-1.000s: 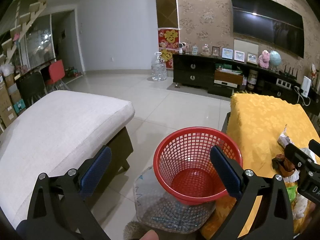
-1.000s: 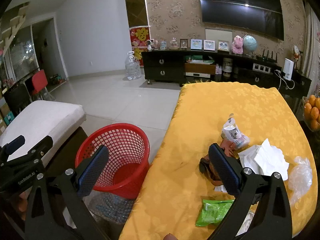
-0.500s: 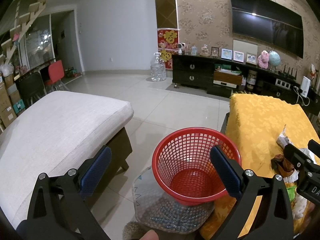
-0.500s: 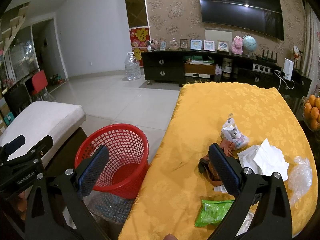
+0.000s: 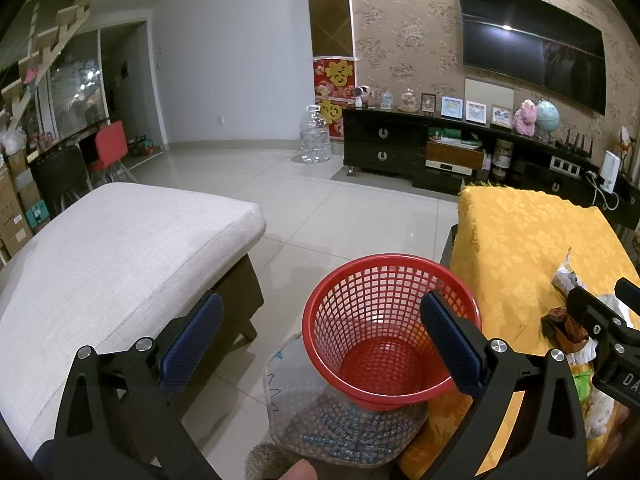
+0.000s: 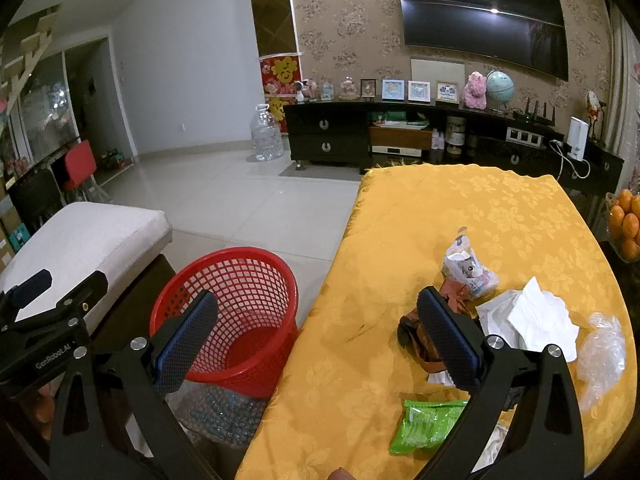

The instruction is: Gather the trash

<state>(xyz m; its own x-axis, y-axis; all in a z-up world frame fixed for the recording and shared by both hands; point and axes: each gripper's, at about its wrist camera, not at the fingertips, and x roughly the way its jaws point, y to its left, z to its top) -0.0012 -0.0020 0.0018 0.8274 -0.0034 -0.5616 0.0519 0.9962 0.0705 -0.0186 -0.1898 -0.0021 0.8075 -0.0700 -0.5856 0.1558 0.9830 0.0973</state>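
A red mesh basket [image 5: 384, 320] stands on the floor beside a table with a yellow cloth [image 6: 440, 220]; it also shows in the right wrist view [image 6: 236, 312]. Trash lies on the cloth: a white crumpled paper [image 6: 536, 316], a printed snack wrapper [image 6: 468, 268], a brown wrapper [image 6: 420, 336], a green packet [image 6: 428, 424] and a clear plastic bag [image 6: 604, 352]. My left gripper [image 5: 320, 340] is open and empty above the basket's near side. My right gripper [image 6: 316, 340] is open and empty over the table's left edge, just left of the trash.
A white cushioned bench [image 5: 112, 256] stands left of the basket. A patterned mat [image 5: 340, 428] lies under the basket. A dark TV cabinet [image 6: 400, 136] lines the far wall. A bowl of oranges [image 6: 624, 224] sits at the far right.
Both grippers have drifted only slightly; the basket sits a little further left in both views. Nothing was picked up or let go.
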